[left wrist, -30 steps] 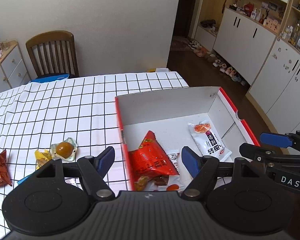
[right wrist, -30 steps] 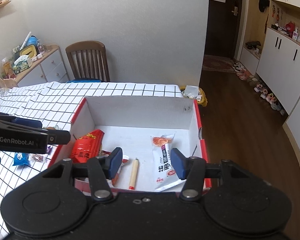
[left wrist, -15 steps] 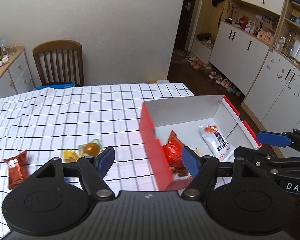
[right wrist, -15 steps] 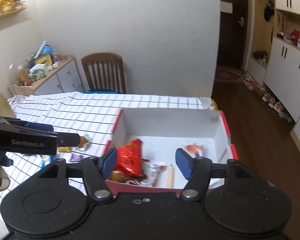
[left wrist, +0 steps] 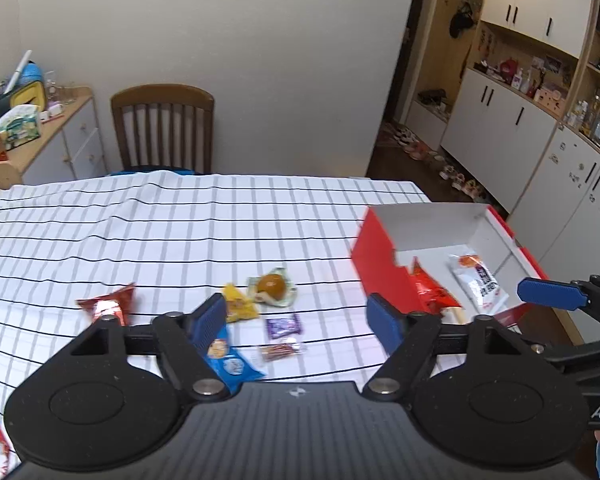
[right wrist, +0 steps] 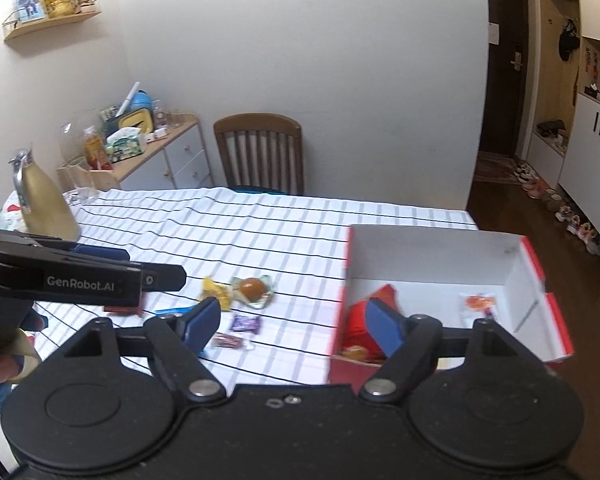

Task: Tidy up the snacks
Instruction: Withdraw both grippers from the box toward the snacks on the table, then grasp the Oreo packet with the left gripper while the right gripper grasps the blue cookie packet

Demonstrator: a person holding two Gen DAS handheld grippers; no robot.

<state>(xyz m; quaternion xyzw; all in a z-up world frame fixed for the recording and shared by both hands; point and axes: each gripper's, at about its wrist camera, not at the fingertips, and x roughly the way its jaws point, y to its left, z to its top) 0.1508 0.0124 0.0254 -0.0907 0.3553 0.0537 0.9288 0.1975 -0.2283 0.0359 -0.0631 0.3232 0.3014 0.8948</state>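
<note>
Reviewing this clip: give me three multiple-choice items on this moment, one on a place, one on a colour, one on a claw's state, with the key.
1. Where does the white packet lie?
A. inside the box
B. on the chair
C. on the tablecloth

2. What colour is the box's outer wall?
A. blue
B. red
C. green

3. How is the left claw?
A. shut on a packet
B. shut, empty
C. open, empty

Key: 1 A, the packet rests on the box's white floor. 2 B, the near side is red. 3 C, its pads stand apart with nothing between them.
</note>
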